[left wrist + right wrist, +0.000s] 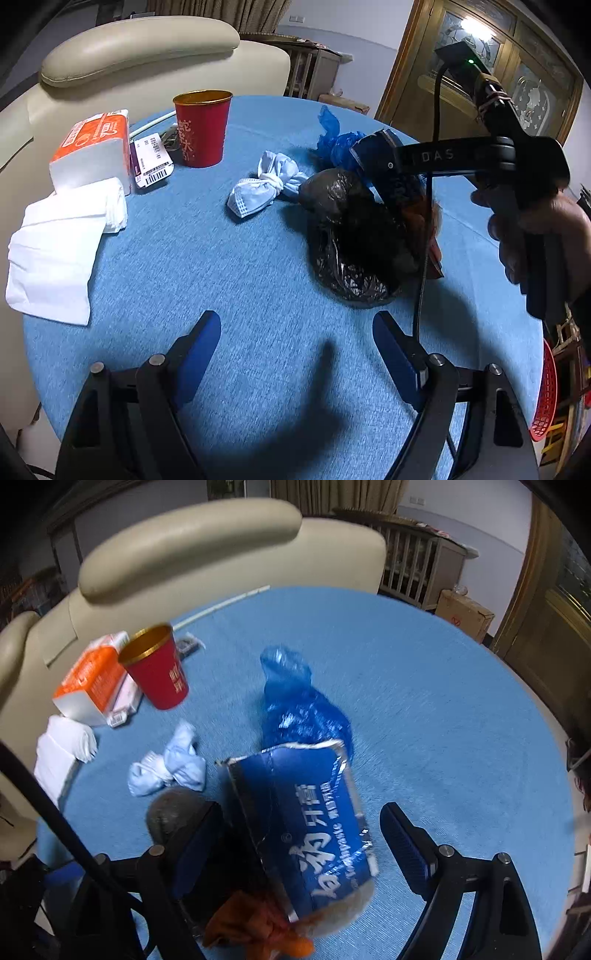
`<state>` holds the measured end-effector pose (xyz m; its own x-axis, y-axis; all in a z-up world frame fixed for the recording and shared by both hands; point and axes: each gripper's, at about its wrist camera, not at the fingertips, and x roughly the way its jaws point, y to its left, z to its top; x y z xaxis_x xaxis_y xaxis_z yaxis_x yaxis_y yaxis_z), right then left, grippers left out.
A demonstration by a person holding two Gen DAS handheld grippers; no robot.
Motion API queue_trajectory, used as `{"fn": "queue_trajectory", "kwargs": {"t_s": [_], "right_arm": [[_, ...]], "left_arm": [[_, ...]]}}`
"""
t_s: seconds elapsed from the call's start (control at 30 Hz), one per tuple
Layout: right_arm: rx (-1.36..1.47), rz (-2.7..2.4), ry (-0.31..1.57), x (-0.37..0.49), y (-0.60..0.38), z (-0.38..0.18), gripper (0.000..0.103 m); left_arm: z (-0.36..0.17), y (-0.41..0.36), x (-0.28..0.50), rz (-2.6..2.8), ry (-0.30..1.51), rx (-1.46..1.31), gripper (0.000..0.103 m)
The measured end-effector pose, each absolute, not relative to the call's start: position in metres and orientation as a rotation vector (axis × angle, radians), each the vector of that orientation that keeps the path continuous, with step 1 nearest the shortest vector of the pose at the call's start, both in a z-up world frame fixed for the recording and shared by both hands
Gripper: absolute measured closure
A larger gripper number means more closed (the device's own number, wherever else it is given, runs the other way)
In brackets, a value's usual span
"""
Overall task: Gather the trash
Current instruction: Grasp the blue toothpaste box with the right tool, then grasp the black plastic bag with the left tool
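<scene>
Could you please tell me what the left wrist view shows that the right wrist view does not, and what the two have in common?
Only the left wrist view shows the right tool from outside, the hand holding it, and the black bag's full shape. Only the right wrist view shows the blue box's printed face, the orange scrap below it, and a cardboard carton beyond the table. Both show the red cup, knotted mask, orange tissue pack, white tissues and blue plastic bag.

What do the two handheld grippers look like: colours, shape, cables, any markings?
Both are black frames with blue finger pads and silver pivot bolts. The left gripper shows this. The right gripper bears white "DAS" lettering, a black cable, a green light on top, and a bare hand grips it.
</scene>
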<state>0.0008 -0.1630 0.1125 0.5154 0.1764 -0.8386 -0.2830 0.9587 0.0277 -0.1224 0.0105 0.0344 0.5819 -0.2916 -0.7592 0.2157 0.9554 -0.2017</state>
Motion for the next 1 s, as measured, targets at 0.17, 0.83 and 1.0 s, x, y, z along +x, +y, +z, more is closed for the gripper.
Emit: {"fn": "queue_trajectory", "kwargs": {"t_s": [0.17,0.83,1.0], "right_arm": [[-0.028,0.250,0.928,-0.013,-0.184,0.127,0.037],[0.339,0.057,0.800,-0.160,-0.302,0.143,0.037],[0.284,-0.008,0.809,-0.178,-0.297,0.141,0.037]], "left_arm": [[0.043,-0.007,-0.106,-0.319,0.879,-0.072,0.018],[0.040,-0.053,-0.012,-0.193,1.022,-0.175,0.069],[0.061,-0.038,-0.049,-0.180,0.948,-0.161,0.074]]}}
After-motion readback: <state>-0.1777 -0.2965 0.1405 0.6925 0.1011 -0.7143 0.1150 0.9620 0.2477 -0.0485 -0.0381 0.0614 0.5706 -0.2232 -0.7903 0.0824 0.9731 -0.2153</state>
